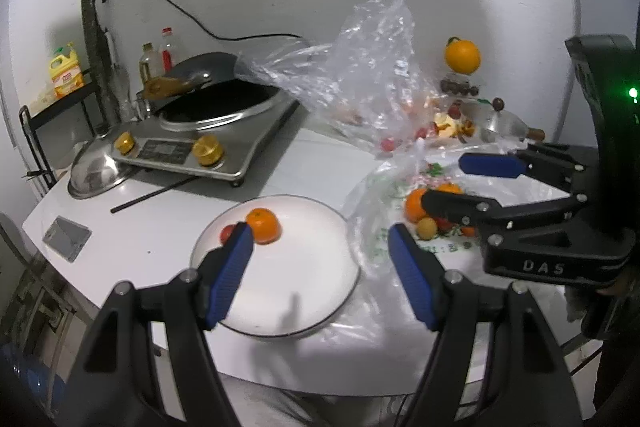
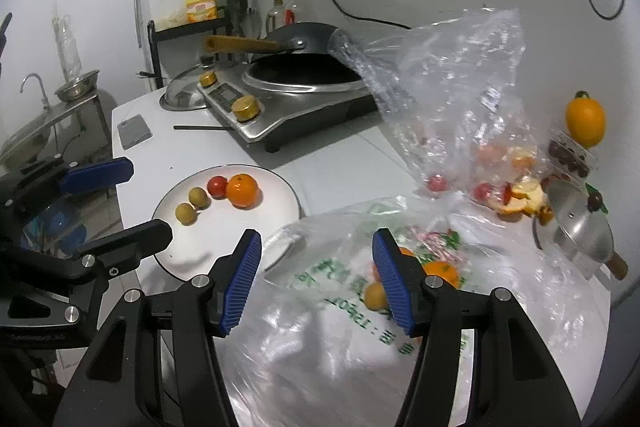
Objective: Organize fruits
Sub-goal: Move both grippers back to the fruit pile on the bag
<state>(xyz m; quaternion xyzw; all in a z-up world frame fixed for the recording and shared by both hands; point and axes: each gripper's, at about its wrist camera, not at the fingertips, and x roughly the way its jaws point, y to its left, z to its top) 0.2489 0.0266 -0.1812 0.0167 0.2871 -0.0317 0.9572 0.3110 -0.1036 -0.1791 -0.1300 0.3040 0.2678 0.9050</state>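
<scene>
Stove (image 2: 288, 99) with wok (image 2: 304, 39) at bench (image 2: 340, 163) back; clear bags (image 2: 452, 99) crowd right side. Left tongs (image 1: 320, 259) open, empty, over plate (image 1: 304, 291). Right tongs (image 2: 316, 279) open, empty, above printed bag (image 2: 340, 307). Orange (image 2: 241, 190), tomato (image 2: 217, 185), two longans (image 2: 193, 205) on plate; more fruit inside bag.

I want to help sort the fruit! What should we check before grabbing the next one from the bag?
1. Left gripper empty, jaws open: ok.
2. Right gripper empty, jaws open: ok.
3. Room left on the plate: ok; it holds one orange, one tomato and two small brownish fruits.
4. Fruit left in the printed bag: ok, orange pieces show through.
5. Bag mouth open for reaching: cannot tell.
</scene>
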